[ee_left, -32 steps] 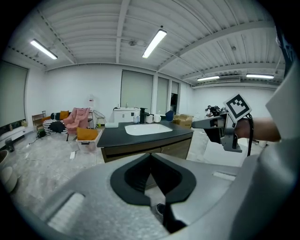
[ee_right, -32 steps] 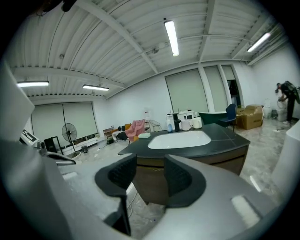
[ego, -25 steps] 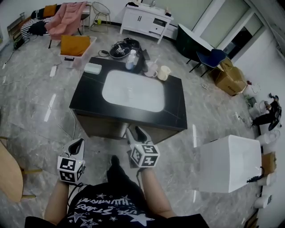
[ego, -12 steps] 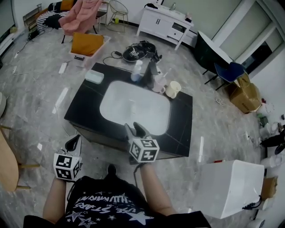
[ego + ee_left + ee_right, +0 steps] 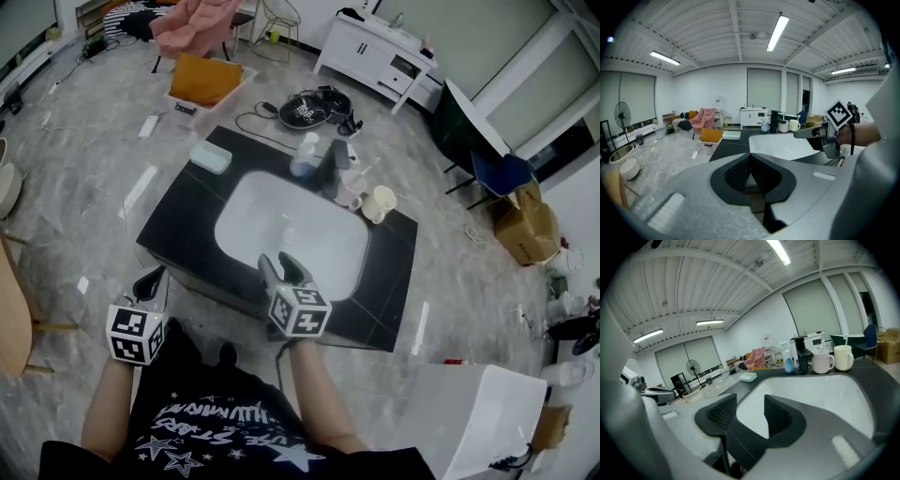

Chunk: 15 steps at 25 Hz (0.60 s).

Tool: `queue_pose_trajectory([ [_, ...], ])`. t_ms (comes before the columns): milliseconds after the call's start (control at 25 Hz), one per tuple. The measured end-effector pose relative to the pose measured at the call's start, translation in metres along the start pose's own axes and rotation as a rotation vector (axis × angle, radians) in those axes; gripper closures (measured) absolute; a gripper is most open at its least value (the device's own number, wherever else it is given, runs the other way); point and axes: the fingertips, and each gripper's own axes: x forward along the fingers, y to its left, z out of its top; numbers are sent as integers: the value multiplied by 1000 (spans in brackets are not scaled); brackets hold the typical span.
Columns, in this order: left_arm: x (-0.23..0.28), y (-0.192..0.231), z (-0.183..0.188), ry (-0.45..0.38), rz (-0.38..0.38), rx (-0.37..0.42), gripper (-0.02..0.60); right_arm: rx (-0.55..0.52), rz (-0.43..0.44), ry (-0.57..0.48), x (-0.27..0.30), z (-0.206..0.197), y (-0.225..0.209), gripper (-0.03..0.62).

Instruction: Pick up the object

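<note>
A black table (image 5: 183, 202) carries a large white mat (image 5: 291, 230). Along its far edge stand a clear bottle with blue liquid (image 5: 305, 155), a black upright item (image 5: 336, 159) and two white mugs (image 5: 354, 183) (image 5: 380, 202). A pale green box (image 5: 211, 157) lies at the far left corner. My right gripper (image 5: 281, 269) hangs open over the near table edge, holding nothing; in the right gripper view the mat (image 5: 811, 399) shows between its jaws. My left gripper (image 5: 150, 279) is shut and empty, off the table's near left side.
A white cabinet block (image 5: 487, 422) stands at the near right. An orange cushion in a tray (image 5: 202, 82), cables and a round black device (image 5: 305, 111) lie on the floor beyond the table. A wooden edge (image 5: 11, 319) sits at the left. A person's legs and shoe (image 5: 225, 354) are below.
The table has come nearer as the person stepped toward it. My right gripper went from short of the table to over its near edge. The left gripper stayed low at the left.
</note>
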Motion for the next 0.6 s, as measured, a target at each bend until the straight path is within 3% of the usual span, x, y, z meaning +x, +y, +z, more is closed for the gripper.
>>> queue_pose_trajectory([
  [200,17,20,7,0,-10,-7,572,-6,-6,6,21,9,7,405],
  [600,100,102,18,0,-83,-16,572,9,-111,32,114,24,7,405],
])
